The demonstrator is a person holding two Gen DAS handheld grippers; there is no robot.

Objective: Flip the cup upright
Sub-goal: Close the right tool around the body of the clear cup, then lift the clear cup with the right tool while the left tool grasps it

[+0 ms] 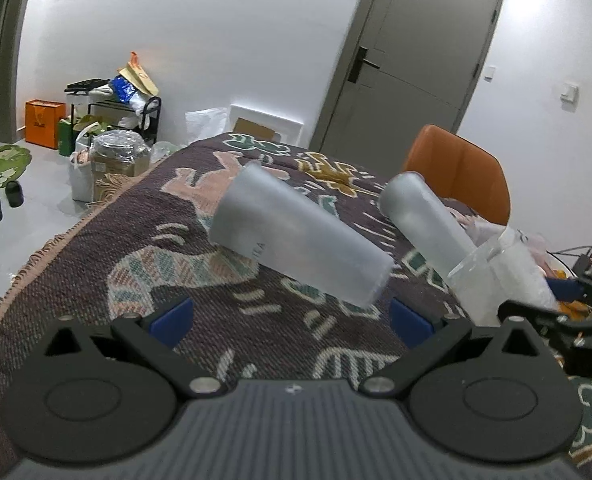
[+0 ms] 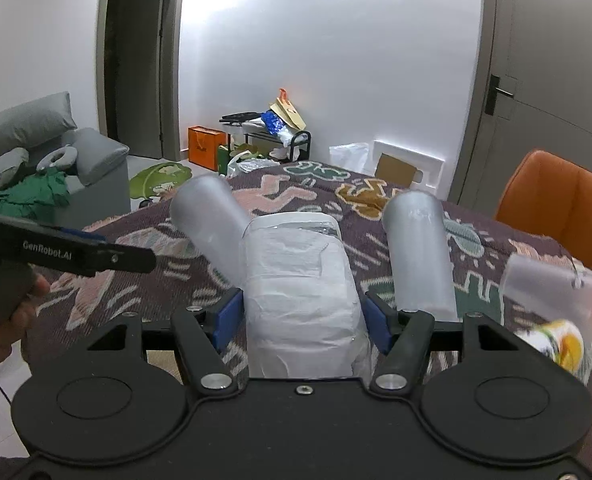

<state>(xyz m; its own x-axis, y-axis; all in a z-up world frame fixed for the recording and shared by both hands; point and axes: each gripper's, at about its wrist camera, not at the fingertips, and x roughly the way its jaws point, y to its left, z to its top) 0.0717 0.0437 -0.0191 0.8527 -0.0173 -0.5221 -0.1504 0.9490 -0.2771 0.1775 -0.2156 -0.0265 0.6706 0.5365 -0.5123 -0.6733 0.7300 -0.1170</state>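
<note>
Lying on its side on the table's patterned cloth (image 1: 108,248), the near cup (image 1: 299,236) is frosted and blurred, its mouth end towards the camera and just ahead of the left hand-held gripper (image 1: 292,320). That gripper's blue pads (image 1: 172,320) are spread wide, with nothing between them; the cup sits beyond their tips.

A second cup (image 1: 419,220) also lies tipped over. Its lower end is hidden behind a white wrapped bundle (image 2: 299,296), which the right hand-held gripper (image 2: 301,318) pinches, a blue pad pressed against each side. From the right wrist, the two cups flank the bundle. A further translucent cup (image 2: 555,288) sits blurred towards the right edge.

The cloth's fringed edge (image 1: 36,256) runs along the left side of the table, with bare floor (image 1: 44,184) beyond it. An orange chair (image 1: 459,168) stands just beside the table's far right edge. The cloth in front of the left gripper is open apart from the near cup.

Grey lettering on the near cup's side ends in "KA" (image 1: 258,250); the rest cannot be read. The left gripper's arm bears "GenRobot.AI" (image 2: 47,255) in white.
</note>
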